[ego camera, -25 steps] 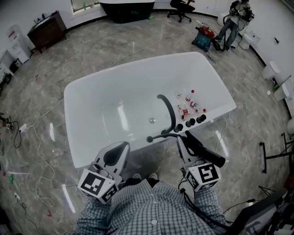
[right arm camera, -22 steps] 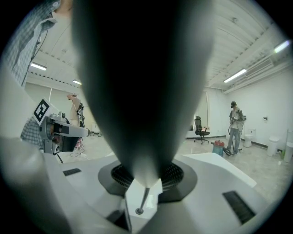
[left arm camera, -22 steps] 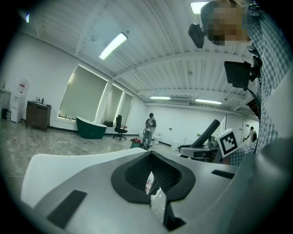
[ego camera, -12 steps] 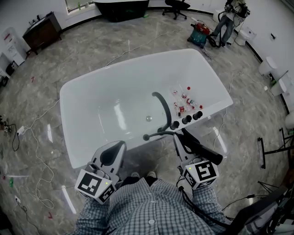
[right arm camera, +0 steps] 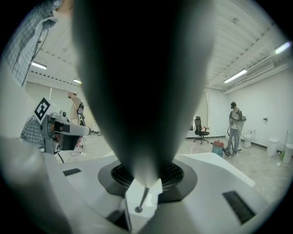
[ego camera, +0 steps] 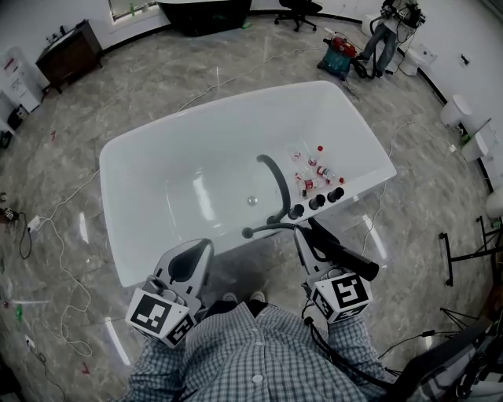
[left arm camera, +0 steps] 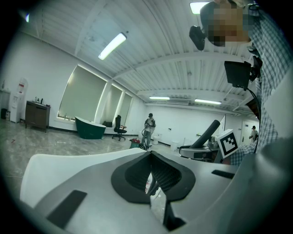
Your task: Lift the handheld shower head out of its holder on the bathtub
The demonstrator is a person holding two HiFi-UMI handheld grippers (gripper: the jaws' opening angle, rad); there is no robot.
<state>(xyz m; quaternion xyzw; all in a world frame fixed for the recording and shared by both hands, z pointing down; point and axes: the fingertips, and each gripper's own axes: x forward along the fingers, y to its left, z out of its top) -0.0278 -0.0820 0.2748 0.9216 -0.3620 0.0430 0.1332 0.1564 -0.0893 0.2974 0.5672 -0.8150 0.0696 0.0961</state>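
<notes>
The black handheld shower head (ego camera: 346, 255) slants from the tub rim by the three black knobs (ego camera: 316, 202) back toward my right marker cube. My right gripper (ego camera: 302, 235) is shut on it. In the right gripper view it is a wide dark shaft (right arm camera: 142, 91) that narrows down into the jaws of the right gripper (right arm camera: 145, 180). Whether its tip still sits in the holder is hidden. A thin black rod with a round end (ego camera: 250, 232) runs left along the rim. My left gripper (ego camera: 198, 250) hangs short of the white bathtub (ego camera: 110, 204), and the left gripper (left arm camera: 151, 180) is shut on nothing.
A black arched faucet (ego camera: 275, 177) rises behind the knobs, with small bottles (ego camera: 314, 169) on the ledge beside it. Cables (ego camera: 63, 259) trail over the marble floor at the left. Far back stand a person (ego camera: 385, 31), a red vacuum (ego camera: 338, 51) and a dark tub (ego camera: 204, 12).
Only the head view has shifted, sliding the tub slightly up and left in the frame. Both grippers and the shower head keep their places.
</notes>
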